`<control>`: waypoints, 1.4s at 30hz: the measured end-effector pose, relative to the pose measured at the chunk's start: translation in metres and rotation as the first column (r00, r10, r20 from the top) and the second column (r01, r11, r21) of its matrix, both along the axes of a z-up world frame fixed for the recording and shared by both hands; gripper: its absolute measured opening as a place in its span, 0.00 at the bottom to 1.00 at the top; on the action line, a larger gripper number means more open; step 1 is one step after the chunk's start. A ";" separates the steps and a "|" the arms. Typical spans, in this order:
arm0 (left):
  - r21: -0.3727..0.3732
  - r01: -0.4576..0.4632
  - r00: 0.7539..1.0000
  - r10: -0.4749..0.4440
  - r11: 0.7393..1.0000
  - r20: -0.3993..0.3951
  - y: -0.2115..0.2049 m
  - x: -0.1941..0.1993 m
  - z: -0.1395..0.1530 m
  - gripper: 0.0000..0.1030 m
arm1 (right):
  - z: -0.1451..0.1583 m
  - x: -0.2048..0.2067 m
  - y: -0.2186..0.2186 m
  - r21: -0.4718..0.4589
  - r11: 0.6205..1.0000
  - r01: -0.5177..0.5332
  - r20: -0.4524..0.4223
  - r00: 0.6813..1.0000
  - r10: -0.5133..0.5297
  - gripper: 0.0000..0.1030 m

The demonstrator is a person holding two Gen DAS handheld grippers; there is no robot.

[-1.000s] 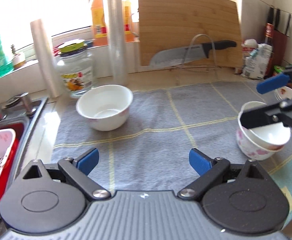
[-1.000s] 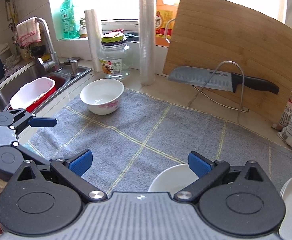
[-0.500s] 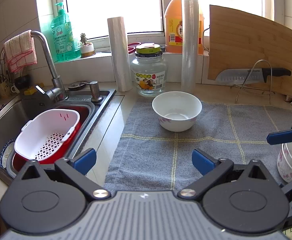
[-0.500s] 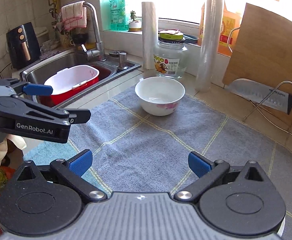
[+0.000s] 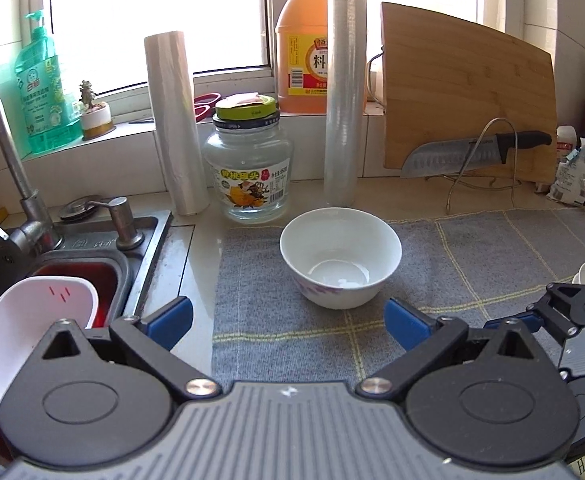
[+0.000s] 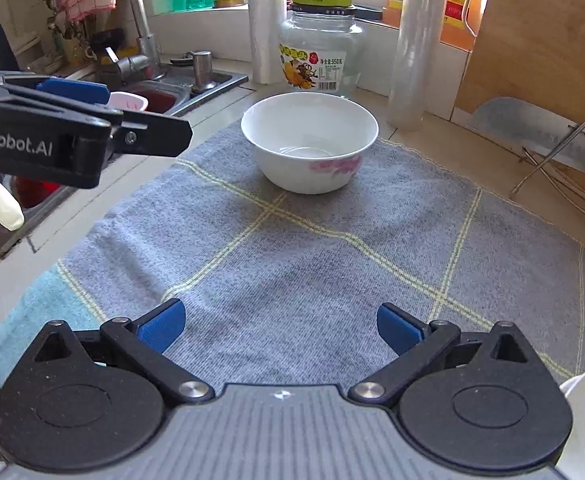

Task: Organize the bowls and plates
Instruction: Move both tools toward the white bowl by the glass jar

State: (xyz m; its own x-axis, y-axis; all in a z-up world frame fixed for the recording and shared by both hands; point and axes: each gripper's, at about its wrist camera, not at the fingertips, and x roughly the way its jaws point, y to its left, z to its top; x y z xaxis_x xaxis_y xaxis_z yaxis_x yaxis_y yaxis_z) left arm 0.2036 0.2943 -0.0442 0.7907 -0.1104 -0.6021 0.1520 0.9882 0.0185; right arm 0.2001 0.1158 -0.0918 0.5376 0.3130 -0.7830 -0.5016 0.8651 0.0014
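The left claw (image 5: pixel 288 320) stands wide with nothing between its blue pads, having just finished opening, and the right claw (image 6: pixel 280 328) is just as wide and empty. Both point at the white bowl (image 5: pixel 340 258), which sits upright on the grey cloth (image 6: pixel 292 272) near its far edge.

The likely trouble is a clash: the two claws are close together and aimed at the same bowl, so one may knock the other. A pinch on the smooth, thin rim could also slip or tip the bowl toward the glass jar (image 5: pixel 252 168) just behind it.

The cloth covers a pale desk (image 5: pixel 200 264). A steel sink (image 5: pixel 92 248) lies to the left, and a cutting board (image 5: pixel 464 92) and knife (image 5: pixel 472 154) lean by the sunlit window.
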 end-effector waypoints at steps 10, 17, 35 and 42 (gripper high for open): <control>-0.038 0.080 0.997 -0.080 0.996 -0.010 0.011 0.031 -0.012 0.99 | -0.018 0.036 0.037 -0.065 0.998 0.006 -0.007 1.000 -0.007 1.00; -0.057 0.128 0.991 -0.130 0.990 -0.025 0.010 0.043 -0.019 0.99 | -0.020 0.040 0.034 -0.035 0.998 0.044 -0.023 0.999 -0.045 1.00; -0.036 0.277 0.958 -0.278 0.960 -0.062 0.000 0.096 -0.023 0.98 | -0.013 0.045 0.038 -0.027 0.996 0.086 0.063 0.995 -0.084 1.00; -0.033 0.317 0.944 -0.319 0.948 -0.081 -0.004 0.121 -0.027 0.95 | -0.004 0.063 0.042 -0.023 0.995 0.099 0.112 0.989 -0.096 1.00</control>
